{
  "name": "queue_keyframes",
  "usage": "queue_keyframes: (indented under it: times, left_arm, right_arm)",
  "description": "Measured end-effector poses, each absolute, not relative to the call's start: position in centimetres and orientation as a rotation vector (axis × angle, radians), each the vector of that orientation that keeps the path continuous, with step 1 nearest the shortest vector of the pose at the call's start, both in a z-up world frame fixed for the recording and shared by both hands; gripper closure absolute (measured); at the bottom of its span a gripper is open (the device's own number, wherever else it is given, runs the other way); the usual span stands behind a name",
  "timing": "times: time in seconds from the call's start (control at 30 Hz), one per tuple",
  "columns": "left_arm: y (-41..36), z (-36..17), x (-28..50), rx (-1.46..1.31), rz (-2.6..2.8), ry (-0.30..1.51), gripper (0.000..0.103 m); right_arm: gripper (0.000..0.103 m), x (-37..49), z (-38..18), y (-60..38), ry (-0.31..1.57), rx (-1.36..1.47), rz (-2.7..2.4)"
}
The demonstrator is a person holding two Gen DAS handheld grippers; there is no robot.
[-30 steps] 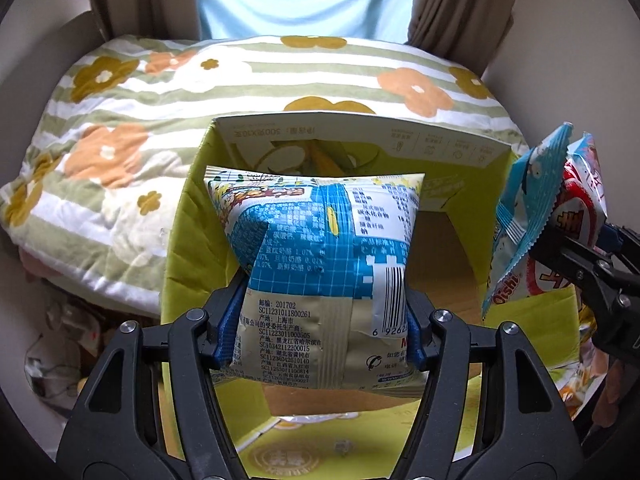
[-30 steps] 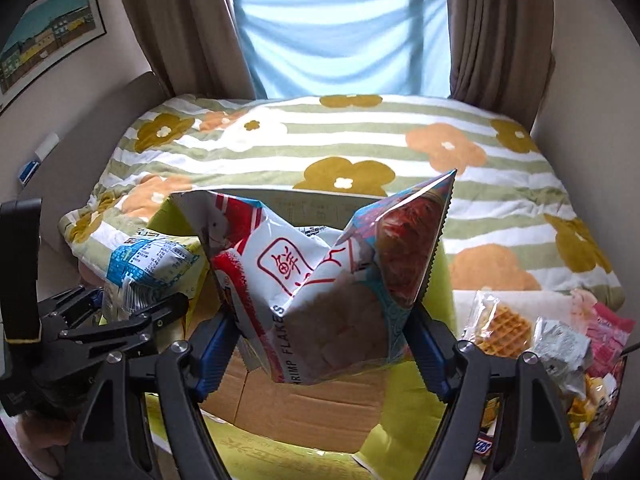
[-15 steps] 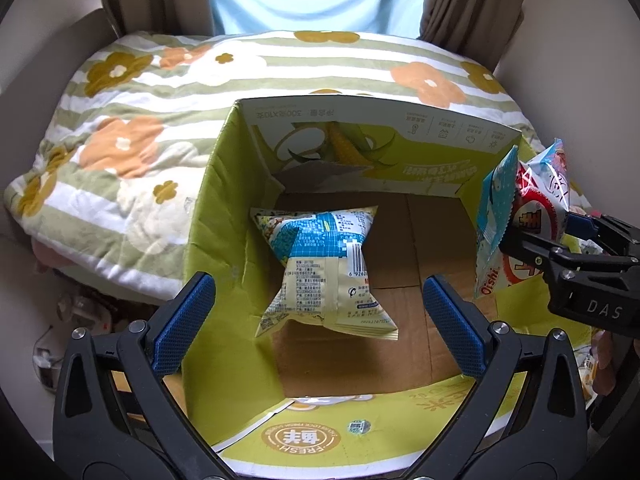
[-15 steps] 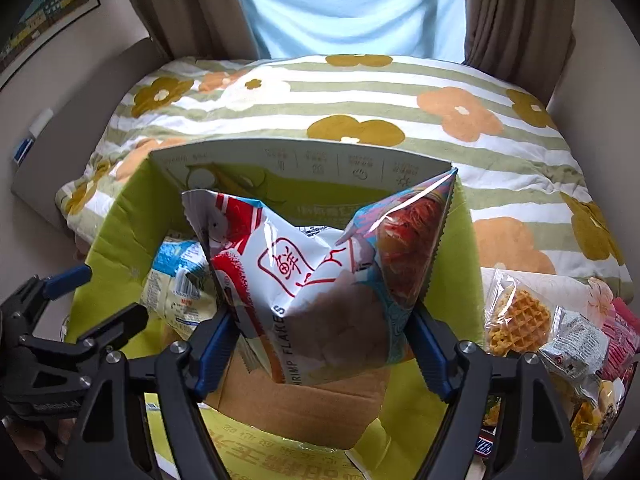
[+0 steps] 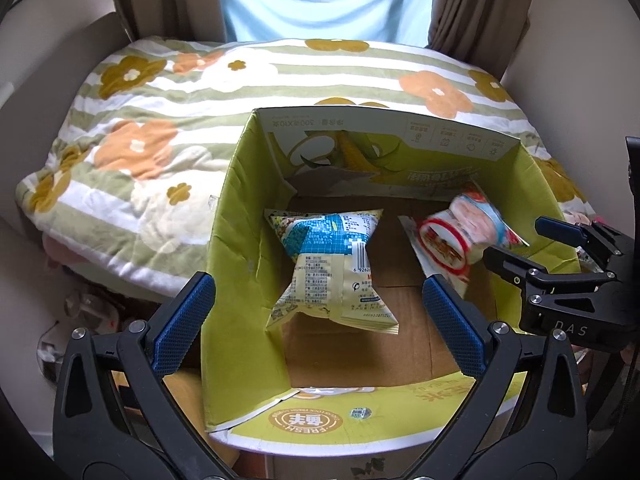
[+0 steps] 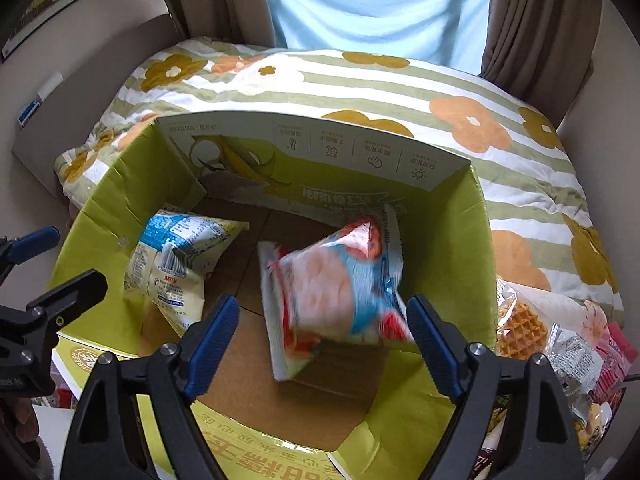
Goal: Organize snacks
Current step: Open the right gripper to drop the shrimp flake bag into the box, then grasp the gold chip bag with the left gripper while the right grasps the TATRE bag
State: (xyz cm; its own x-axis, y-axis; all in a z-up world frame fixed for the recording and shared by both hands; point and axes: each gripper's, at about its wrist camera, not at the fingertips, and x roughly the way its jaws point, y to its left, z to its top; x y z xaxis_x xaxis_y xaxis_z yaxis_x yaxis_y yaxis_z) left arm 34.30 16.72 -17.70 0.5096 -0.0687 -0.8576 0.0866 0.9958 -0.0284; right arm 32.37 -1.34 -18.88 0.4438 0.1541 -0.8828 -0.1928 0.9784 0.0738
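An open green cardboard box stands against the bed. A blue and cream snack bag lies inside it on the left. A red, white and blue shrimp flakes bag is blurred, in the box's right half, free of any grip. My left gripper is open and empty above the box's near edge; it also shows in the right wrist view. My right gripper is open and empty above the box; it also shows in the left wrist view.
A bed with a striped, flowered quilt lies behind the box. Several loose snacks, among them a waffle pack and a pink pack, lie to the right of the box. Curtains and a wall close in the far side.
My left gripper opened and dropped the blue and cream bag into the box. Then my right gripper opened and let go of the shrimp flakes bag, which drops into the box.
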Motion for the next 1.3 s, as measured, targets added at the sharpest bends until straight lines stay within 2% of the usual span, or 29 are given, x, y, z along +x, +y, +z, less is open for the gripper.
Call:
queue_keyframes:
  times: [0.27,0.77,1.3]
  left_arm:
    - [16.4,-16.4,33.0,0.024,-0.090,1.020,0.000]
    - [14.8,-10.7,30.2,0.043,-0.168,0.877,0.000]
    - [4.8,-7.3,25.2,0.081,-0.286,0.744,0.000]
  right_arm:
    - [0.020,31.1,-17.6,-1.5,1.115,-0.046,0.231]
    - [0.020,26.2,-10.3,-3.6,0.947,0.035,0.121]
    - [0.020,17.8,-6.3,-14.8,0.837,0.094,-0.084]
